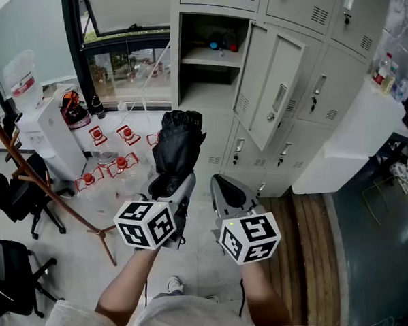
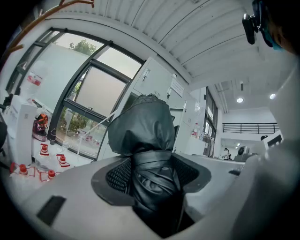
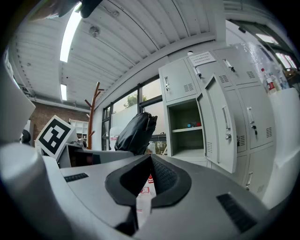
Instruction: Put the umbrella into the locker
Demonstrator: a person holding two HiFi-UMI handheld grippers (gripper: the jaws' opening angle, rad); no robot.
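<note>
A folded black umbrella [image 1: 178,143] in its sleeve sticks up and forward out of my left gripper [image 1: 172,186], which is shut on its lower part. In the left gripper view the umbrella [image 2: 143,126] fills the gap between the padded jaws of the left gripper [image 2: 150,174]. My right gripper [image 1: 227,186] is beside it on the right, shut with nothing held; its jaw tips meet in the right gripper view [image 3: 151,159]. The grey locker [image 1: 210,80] stands ahead with its door [image 1: 275,94] swung open. The open locker [image 3: 186,136] and the umbrella [image 3: 136,132] also show in the right gripper view.
Several red-capped water bottles [image 1: 108,164] lie on the floor at left, near a white water dispenser [image 1: 49,133]. A wooden coat rack [image 1: 48,187] and black office chairs [image 1: 11,196] stand at far left. A white counter [image 1: 353,144] juts out right of the lockers.
</note>
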